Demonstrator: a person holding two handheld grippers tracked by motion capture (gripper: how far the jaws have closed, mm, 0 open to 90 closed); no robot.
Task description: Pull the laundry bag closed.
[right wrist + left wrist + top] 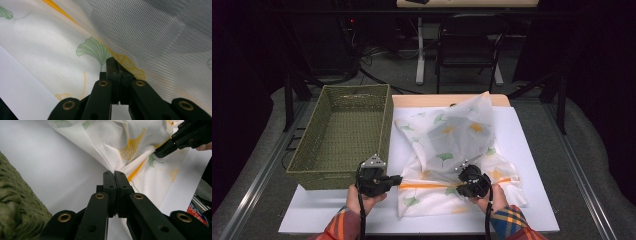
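While my left hand-held gripper (397,178) and right hand-held gripper (462,190) each pinch the leaf-printed cloth (457,150) along its near orange stripe on the desk (532,150), I should lift both evenly, keeping the fold taut, clear of the basket (344,132) at left.

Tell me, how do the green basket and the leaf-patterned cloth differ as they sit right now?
The basket is stiff, woven and olive green; the cloth is thin, white and printed with green and yellow leaves. The basket stands free, while the cloth is pinched by the left gripper and the right gripper, both shut on it. The basket holds its shape; the cloth is rumpled and partly lifted. Both rest on the white table.
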